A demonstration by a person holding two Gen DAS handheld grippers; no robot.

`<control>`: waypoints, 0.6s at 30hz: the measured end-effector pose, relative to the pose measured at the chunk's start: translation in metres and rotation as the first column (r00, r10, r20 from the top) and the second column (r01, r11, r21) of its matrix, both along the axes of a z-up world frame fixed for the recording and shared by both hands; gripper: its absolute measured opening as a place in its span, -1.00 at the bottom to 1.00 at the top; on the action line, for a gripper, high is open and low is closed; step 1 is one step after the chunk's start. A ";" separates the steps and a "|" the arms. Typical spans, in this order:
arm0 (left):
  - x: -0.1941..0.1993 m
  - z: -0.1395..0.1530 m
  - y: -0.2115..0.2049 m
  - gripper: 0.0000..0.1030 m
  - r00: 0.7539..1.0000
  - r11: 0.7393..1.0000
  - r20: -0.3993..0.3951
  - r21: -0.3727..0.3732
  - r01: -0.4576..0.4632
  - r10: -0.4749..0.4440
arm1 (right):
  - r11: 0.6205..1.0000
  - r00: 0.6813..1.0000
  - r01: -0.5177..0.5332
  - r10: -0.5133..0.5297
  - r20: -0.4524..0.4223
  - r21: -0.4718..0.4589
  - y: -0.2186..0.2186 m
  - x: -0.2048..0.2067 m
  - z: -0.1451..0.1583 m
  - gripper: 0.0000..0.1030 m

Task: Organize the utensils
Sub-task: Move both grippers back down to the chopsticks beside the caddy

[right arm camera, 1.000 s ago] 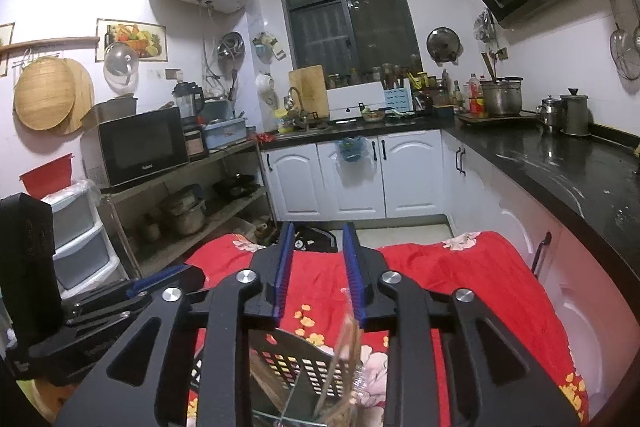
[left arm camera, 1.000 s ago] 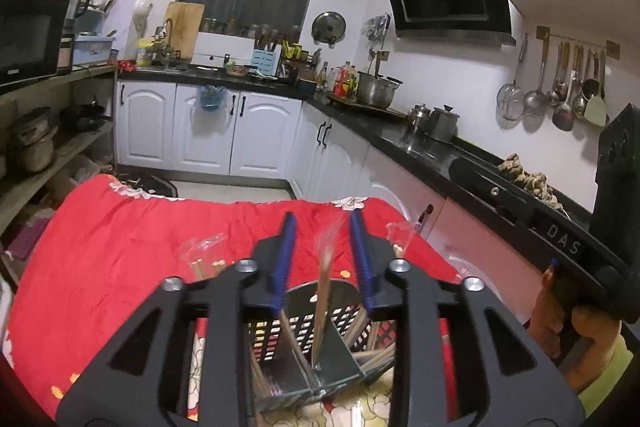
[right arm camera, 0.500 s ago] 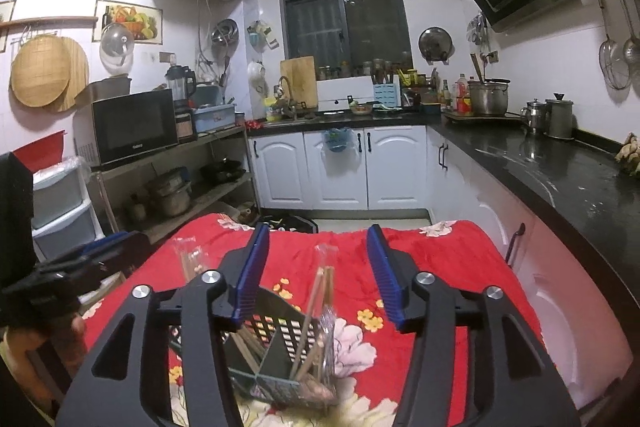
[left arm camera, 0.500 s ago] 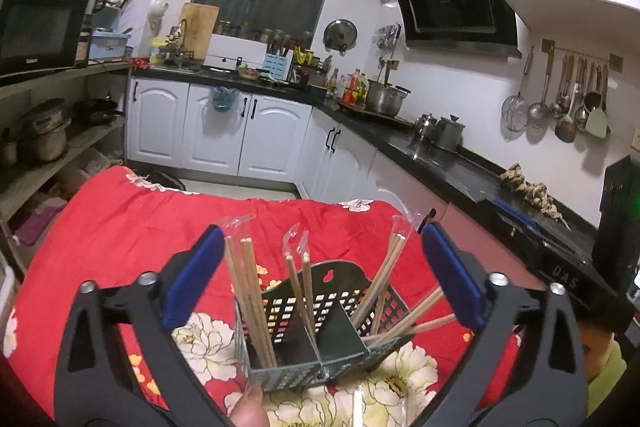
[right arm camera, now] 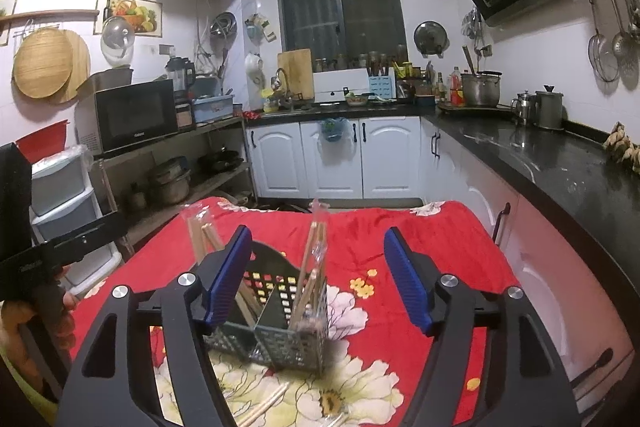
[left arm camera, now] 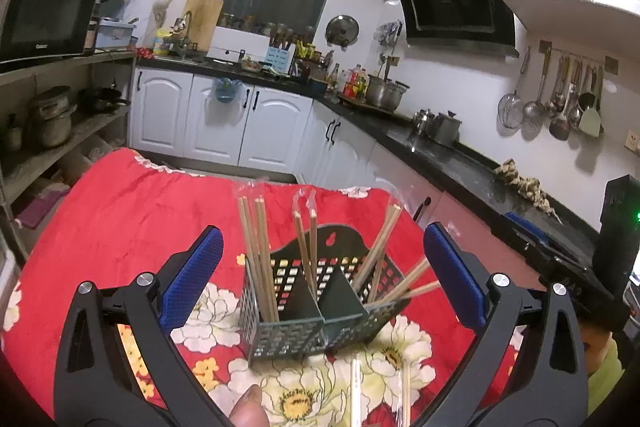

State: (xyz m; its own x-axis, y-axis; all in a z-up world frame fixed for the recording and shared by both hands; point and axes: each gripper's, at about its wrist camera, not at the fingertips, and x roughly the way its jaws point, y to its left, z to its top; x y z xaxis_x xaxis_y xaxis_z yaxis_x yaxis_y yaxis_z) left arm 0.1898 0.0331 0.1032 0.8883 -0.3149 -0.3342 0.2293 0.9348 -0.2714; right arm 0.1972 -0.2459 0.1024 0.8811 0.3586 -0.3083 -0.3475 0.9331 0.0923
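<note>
Presently: left claw (left arm camera: pixel 320 283) and right claw (right arm camera: pixel 318 279) both spread wide, empty; wrapped chopsticks (left arm camera: pixel 258 251) upright in caddy (left arm camera: pixel 304 311); next, loose pairs (left arm camera: pixel 404 391) on surface, pinch mid-shaft.

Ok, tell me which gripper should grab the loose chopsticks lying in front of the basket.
Right, probably. The loose chopsticks lie just below the open right gripper. The left gripper is open too, with wrapped ones below it.
</note>
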 end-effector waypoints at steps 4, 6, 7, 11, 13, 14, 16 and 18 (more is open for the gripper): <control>-0.005 -0.006 -0.004 0.80 1.000 1.000 -0.013 0.008 0.011 -0.011 | 1.000 1.000 -0.004 0.004 -0.003 0.007 -0.001 -0.008 -0.002 0.29; -0.007 -0.010 -0.004 0.80 1.000 1.000 -0.021 0.010 0.015 -0.015 | 1.000 1.000 -0.005 0.005 -0.006 0.007 -0.002 -0.012 -0.003 0.30; -0.008 -0.011 -0.004 0.80 1.000 1.000 -0.024 0.010 0.016 -0.016 | 1.000 1.000 -0.006 0.006 -0.008 0.008 -0.002 -0.013 -0.004 0.30; -0.011 -0.017 -0.004 0.80 0.999 1.000 -0.039 0.013 0.015 -0.014 | 1.000 1.000 -0.010 0.010 -0.011 -0.001 -0.001 -0.018 -0.007 0.31; -0.012 -0.020 -0.005 0.80 0.999 1.000 -0.045 0.019 0.015 -0.014 | 1.000 1.000 -0.011 0.011 -0.016 -0.005 -0.001 -0.023 -0.010 0.31; -0.013 -0.021 -0.005 0.80 0.999 1.000 -0.048 0.022 0.016 -0.015 | 1.000 1.000 -0.013 0.013 -0.019 -0.007 -0.001 -0.024 -0.012 0.31; -0.013 -0.022 -0.006 0.80 0.998 0.999 -0.053 0.030 0.020 -0.018 | 1.000 1.000 -0.014 0.014 -0.026 -0.010 -0.001 -0.028 -0.015 0.31; -0.015 -0.024 -0.007 0.80 0.998 0.999 -0.057 0.038 0.020 -0.018 | 1.000 0.999 -0.018 0.017 -0.036 -0.012 -0.001 -0.030 -0.019 0.31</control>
State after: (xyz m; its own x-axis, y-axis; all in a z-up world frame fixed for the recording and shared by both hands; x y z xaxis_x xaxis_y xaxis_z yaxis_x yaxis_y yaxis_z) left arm 0.1746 0.0259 0.0792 0.8617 -0.3177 -0.3956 0.2325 0.9403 -0.2487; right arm 0.1672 -0.2468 0.0837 0.8629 0.3698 -0.3443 -0.3605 0.9281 0.0935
